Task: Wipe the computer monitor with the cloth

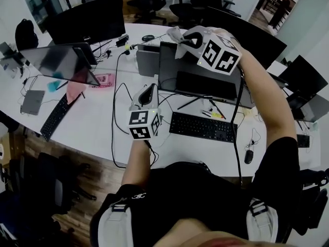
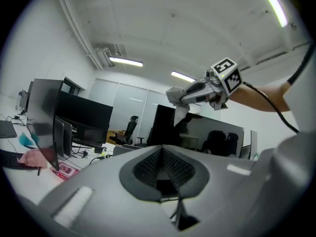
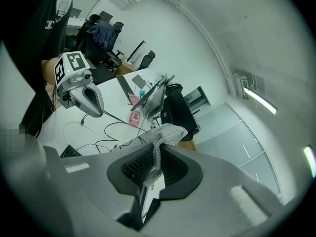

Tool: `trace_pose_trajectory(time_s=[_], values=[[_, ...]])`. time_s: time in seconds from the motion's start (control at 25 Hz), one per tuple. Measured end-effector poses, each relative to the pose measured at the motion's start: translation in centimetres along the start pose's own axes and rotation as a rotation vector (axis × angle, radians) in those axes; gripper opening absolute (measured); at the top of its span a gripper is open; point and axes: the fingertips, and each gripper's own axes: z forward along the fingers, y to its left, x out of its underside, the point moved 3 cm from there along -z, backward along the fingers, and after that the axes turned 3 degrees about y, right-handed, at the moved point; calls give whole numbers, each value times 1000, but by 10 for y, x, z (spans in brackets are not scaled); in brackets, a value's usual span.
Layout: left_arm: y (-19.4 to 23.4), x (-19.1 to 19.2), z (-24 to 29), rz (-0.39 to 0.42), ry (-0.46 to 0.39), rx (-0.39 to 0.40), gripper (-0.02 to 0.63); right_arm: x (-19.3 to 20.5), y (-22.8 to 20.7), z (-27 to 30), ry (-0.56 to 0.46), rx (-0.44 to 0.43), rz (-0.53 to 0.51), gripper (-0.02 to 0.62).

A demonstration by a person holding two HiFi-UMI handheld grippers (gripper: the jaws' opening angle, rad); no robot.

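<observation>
Seemingly just about to begin wiping, with the cloth (image 3: pixel 165 132) pinched by the fingers of the right gripper (image 3: pixel 155 168) up by the top edge of the monitor (image 1: pixel 205 81) and the fingers of the left gripper (image 2: pixel 163 174) closed on nothing above the tabletop (image 1: pixel 103 133); next, press the cloth flat to the glass and sweep across.

No words, numbers or brand names could be read anywhere. Only black-and-white square patterns, without letters or digits, were carried on the marker cube (image 1: pixel 144 124) of the left gripper (image 1: pixel 149 89) and on the marker cube (image 1: pixel 218 55) of the right gripper (image 1: pixel 181 41). A small white emblem (image 1: pixel 138 195) was seen on the black shirt (image 1: pixel 190 189), but it was too small to be made out.
</observation>
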Motion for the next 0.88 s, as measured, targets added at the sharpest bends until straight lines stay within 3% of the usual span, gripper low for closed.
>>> trace_pose_trajectory(time_s=[0.44, 0.88], values=[[31, 5, -4, -32, 21, 12, 52, -23, -3, 48, 6, -40, 71, 32], [28, 16, 13, -28, 58, 88, 52, -15, 3, 42, -19, -65, 225, 32]])
